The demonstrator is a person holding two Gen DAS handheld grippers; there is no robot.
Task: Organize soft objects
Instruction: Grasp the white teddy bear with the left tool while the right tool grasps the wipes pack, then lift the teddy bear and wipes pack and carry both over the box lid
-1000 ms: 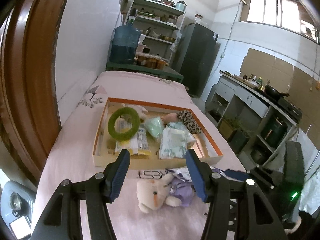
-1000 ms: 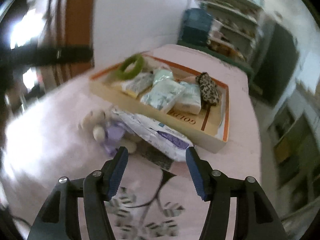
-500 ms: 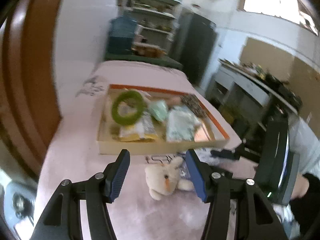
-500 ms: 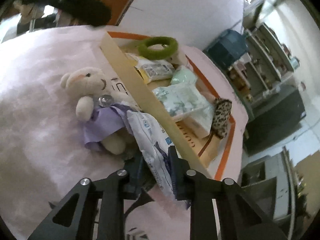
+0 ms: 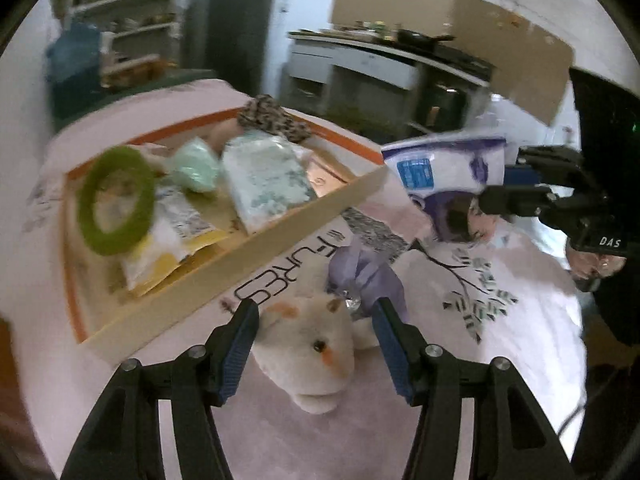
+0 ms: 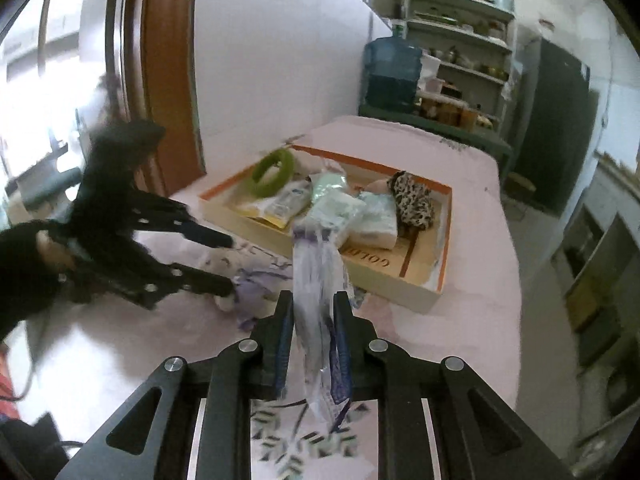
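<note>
Beside the box's (image 5: 224, 276) near wall: left gripper (image 5: 314, 330) wide open astride plush bear (image 5: 308, 350); right gripper (image 6: 312, 318) closing, clamped on plastic pack (image 6: 318, 276).

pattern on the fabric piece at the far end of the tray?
Leopard print, tan with dark spots, on the fabric piece. Clearest in the right wrist view.

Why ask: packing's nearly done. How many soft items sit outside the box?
2. The plush bear lies on the pink cloth between the fingers of the left gripper; the right gripper, jaws closing, holds the purple-white packet. More may be hidden.
</note>
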